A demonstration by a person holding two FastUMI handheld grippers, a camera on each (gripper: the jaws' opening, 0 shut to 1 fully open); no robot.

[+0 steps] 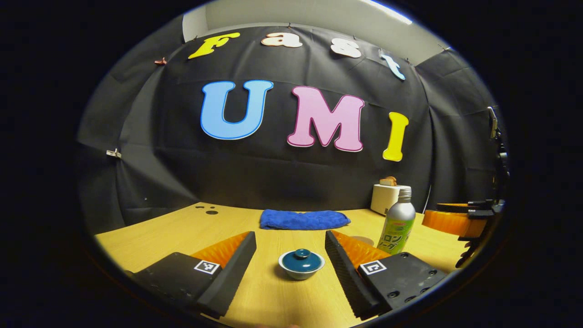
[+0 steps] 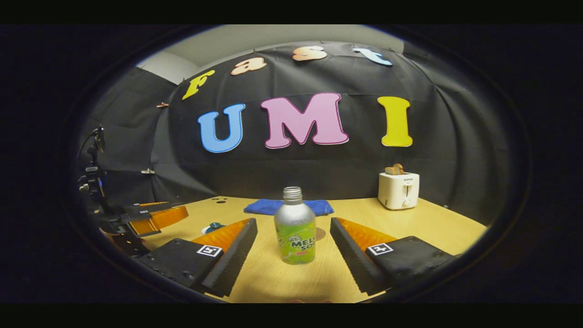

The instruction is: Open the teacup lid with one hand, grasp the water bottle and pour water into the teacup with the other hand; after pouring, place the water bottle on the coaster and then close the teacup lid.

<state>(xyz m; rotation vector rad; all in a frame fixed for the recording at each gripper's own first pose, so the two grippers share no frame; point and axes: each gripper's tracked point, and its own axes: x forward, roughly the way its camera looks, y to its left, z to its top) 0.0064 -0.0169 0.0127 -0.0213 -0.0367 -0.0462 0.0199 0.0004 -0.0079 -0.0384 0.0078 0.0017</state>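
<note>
Your left gripper [image 1: 290,259] is spread wide and holds nothing; the lidded teacup [image 1: 301,263] sits between its fingers with bare wooden table [image 1: 173,232] on both sides, touching neither. The lid [image 1: 301,258] is still on the cup. Just past your right-hand finger stands the water bottle [image 1: 397,223], upright and uncapped, and a round coaster [image 1: 363,239] peeks out near its base. Your right gripper [image 2: 294,248] is also wide open and empty, with the bottle [image 2: 295,228] centred in the gap and room to either side. In that view the coaster [image 2: 320,233] lies just behind the bottle on the right, and the teacup [image 2: 212,226] is partly hidden off to the left. Farther back a folded blue cloth [image 1: 304,219] lies near the table's far edge. A white toaster [image 2: 399,190] stands at the back right corner, well apart from the bottle.
</note>
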